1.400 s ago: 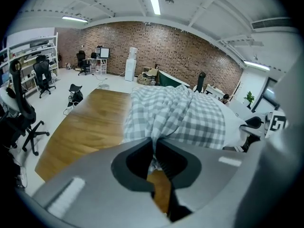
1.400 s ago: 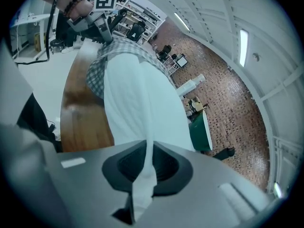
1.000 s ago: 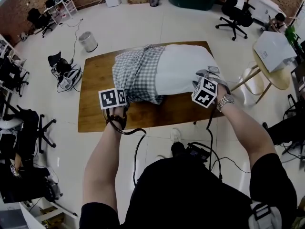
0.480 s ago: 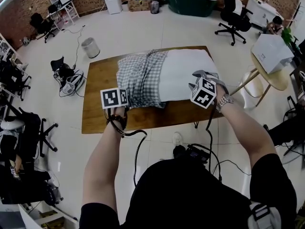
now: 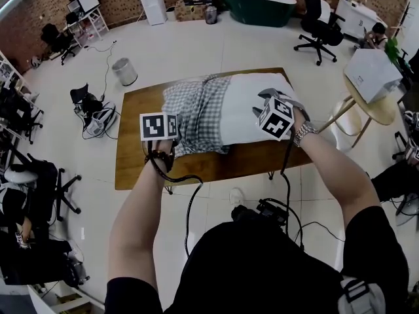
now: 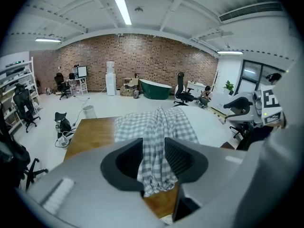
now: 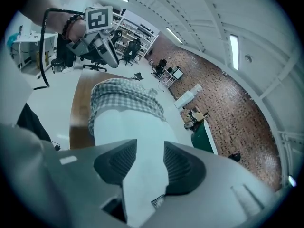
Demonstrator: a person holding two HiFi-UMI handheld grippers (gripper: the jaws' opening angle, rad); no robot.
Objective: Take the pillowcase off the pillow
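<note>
Brick-walled office. Head view: on the table (image 5: 131, 169), the pillowcase (image 5: 193, 110) covers only the end of the pillow (image 5: 249, 103) nearer the left tool. Left gripper view: the left tool (image 6: 154, 151) pinches bunched pillowcase, its jaws opening. Right gripper view: the right tool (image 7: 150, 158) clamps the pillow's bare corner. The step looks like mid-peel. The next move likely calls for a regrip farther ahead, then a pull away from the right tool.

The pillowcase (image 5: 196, 113) hides part of the pillow (image 5: 245, 106).
</note>
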